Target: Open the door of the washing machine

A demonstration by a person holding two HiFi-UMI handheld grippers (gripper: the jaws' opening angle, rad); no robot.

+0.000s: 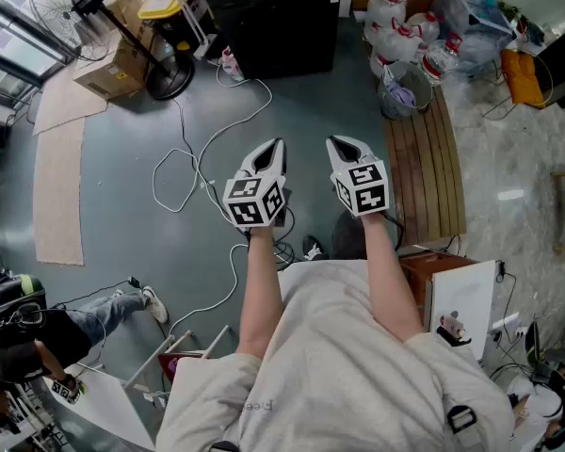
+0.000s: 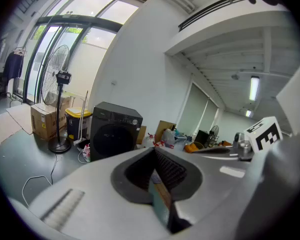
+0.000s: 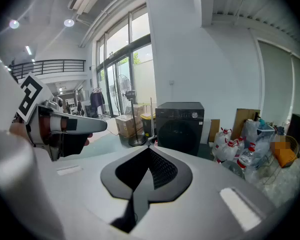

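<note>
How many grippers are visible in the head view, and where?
2. The left gripper is left of centre, the right gripper beside it on the right; both point toward the washing machine. None seems hidden.

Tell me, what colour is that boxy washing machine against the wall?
Black all over. The boxy washing machine shows best in the right gripper view.

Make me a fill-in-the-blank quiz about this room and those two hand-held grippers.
The washing machine is coloured ___. Its round door is ___. The left gripper and right gripper both hold ___. In the head view, the fan stands to the machine's ___.
Answers: black; closed; nothing; left.
</note>
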